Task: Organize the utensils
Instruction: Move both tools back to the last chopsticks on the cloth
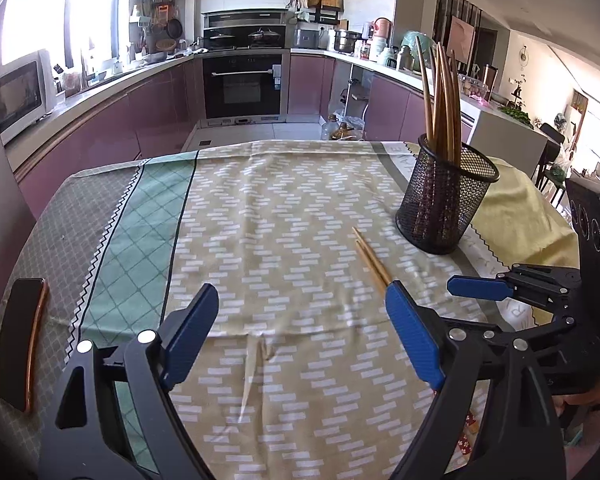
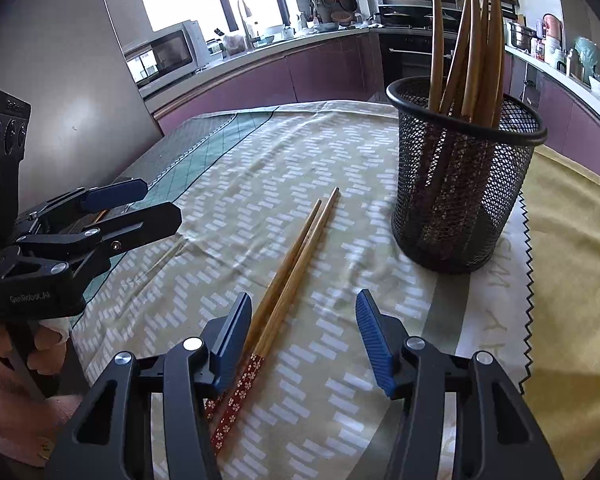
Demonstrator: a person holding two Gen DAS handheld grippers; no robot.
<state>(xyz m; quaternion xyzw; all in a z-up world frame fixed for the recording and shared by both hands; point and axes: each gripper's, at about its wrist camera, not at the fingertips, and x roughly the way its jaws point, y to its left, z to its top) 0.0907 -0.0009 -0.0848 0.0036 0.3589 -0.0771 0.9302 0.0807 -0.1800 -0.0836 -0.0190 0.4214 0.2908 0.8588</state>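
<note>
A pair of wooden chopsticks with red flowered ends lies on the patterned tablecloth, its ends just between and under my right gripper's fingers. The chopsticks' tips show in the left wrist view. A black mesh holder with several wooden chopsticks standing in it is at the right; it also shows in the left wrist view. My right gripper is open and empty just above the cloth. My left gripper is open and empty, left of the chopsticks.
A dark phone lies at the left table edge. The tablecloth covers the table, with a fold near the front. Kitchen counters and an oven stand beyond the far table edge.
</note>
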